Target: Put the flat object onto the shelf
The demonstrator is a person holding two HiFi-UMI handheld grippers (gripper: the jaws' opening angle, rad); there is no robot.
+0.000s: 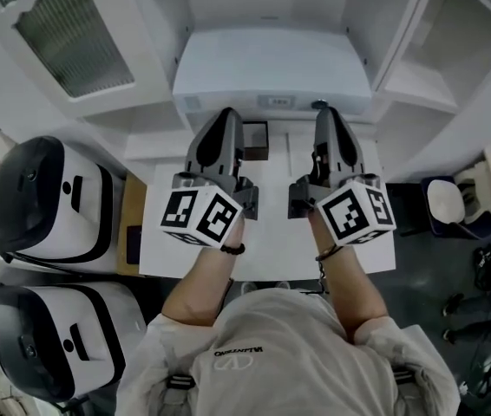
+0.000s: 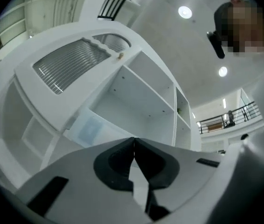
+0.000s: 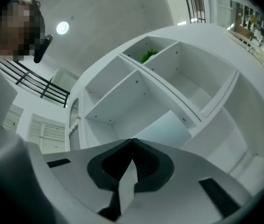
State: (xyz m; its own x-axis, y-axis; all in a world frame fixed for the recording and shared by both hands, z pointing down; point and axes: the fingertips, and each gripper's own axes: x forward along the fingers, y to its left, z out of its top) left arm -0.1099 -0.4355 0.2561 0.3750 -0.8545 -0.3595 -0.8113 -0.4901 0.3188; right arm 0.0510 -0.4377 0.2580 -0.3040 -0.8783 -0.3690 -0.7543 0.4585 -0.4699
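Note:
A pale blue flat panel (image 1: 271, 66) lies in the middle compartment of the white shelf unit (image 1: 419, 85), straight ahead of both grippers. It also shows in the left gripper view as the panel (image 2: 88, 129), and in the right gripper view as the panel (image 3: 167, 128). My left gripper (image 1: 226, 113) and right gripper (image 1: 327, 111) point side by side at the shelf, short of the panel. Both are shut with nothing between the jaws, as the left gripper (image 2: 134, 142) and the right gripper (image 3: 132, 142) show in their own views.
Beneath my arms stands a white table (image 1: 271, 237), with a small dark box (image 1: 255, 138) at its far edge. Two white-and-black cases (image 1: 48, 199) (image 1: 46, 341) sit at the left. A ribbed glass cabinet door (image 1: 70, 35) is upper left. Something green (image 3: 147, 56) sits in a high compartment.

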